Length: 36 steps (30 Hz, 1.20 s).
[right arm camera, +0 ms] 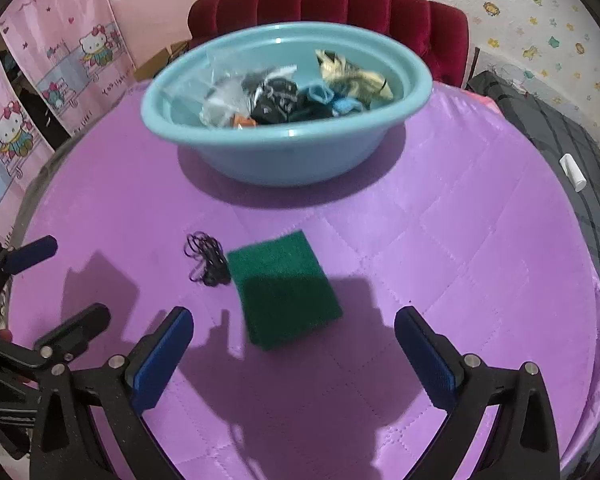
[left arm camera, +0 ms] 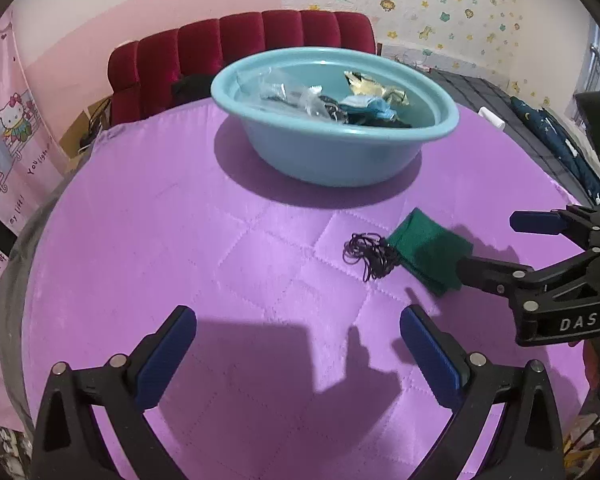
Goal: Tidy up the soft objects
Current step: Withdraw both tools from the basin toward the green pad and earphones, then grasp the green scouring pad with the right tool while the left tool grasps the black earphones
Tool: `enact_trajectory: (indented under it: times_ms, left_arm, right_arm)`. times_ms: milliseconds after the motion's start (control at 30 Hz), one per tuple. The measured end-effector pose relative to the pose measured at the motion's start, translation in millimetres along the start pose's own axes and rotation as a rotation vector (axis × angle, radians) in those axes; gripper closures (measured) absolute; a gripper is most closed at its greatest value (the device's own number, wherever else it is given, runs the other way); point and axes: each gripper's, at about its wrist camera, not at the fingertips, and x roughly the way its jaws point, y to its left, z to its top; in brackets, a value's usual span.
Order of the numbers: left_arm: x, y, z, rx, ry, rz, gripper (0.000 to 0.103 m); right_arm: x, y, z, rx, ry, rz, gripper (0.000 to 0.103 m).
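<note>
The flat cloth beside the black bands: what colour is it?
Dark green cloth, clearest in the right wrist view.

Round table under a quilted purple cloth (right arm camera: 460, 240), bearing a blue basin (right arm camera: 284, 160) (filled), green cloth (right arm camera: 284, 288), black hair ties (right arm camera: 206, 260).

Green cloth (left arm camera: 426, 254) beside black hair ties (left arm camera: 368, 254) — blue basin (left arm camera: 332, 156) beyond, both grippers empty.

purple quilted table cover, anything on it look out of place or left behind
Two things lie loose outside the light blue plastic basin: a flat green felt square and a tangle of thin black elastic bands touching its left edge. The other soft items are piled in the basin.
</note>
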Motion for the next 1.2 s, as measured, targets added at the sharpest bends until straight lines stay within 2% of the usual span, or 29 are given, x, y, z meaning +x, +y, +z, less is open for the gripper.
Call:
enact_trajectory:
  times_ms: [567, 700, 800, 833, 867, 933, 1200]
  left_arm:
    - [19.9, 1.1, 1.4, -0.015, 0.044, 0.014, 0.000]
    - [23.8, -0.4, 0.9, -0.014, 0.048, 0.018, 0.000]
    - [27.8, -2.6, 1.6, -0.021, 0.049, 0.019, 0.000]
    - [28.8, -2.9, 2.0, -0.025, 0.050, 0.016, 0.000]
    - [30.1, -3.6, 2.3, -0.029, 0.053, 0.013, 0.000]
    - [32.2, -6.3, 4.0, -0.035, 0.053, 0.013, 0.000]
    - [39.9, -17.7, 11.6, -0.063, 0.043, -0.003, 0.000]
  right_arm:
    - [56.5, 1.4, 10.0, -0.025, 0.087, 0.007, 0.001]
    - [65.3, 2.4, 10.6, -0.033, 0.090, 0.000, 0.005]
    - [69.0, 4.4, 9.9, -0.039, 0.088, -0.016, 0.023]
    - [68.7, 5.3, 9.9, -0.047, 0.079, -0.021, 0.041]
    - [68.7, 7.3, 10.8, -0.048, 0.068, -0.017, 0.066]
    - [64.7, 6.3, 10.5, -0.041, 0.058, -0.010, 0.095]
    - [45.4, -8.0, 5.9, 0.015, 0.024, 0.043, 0.095]
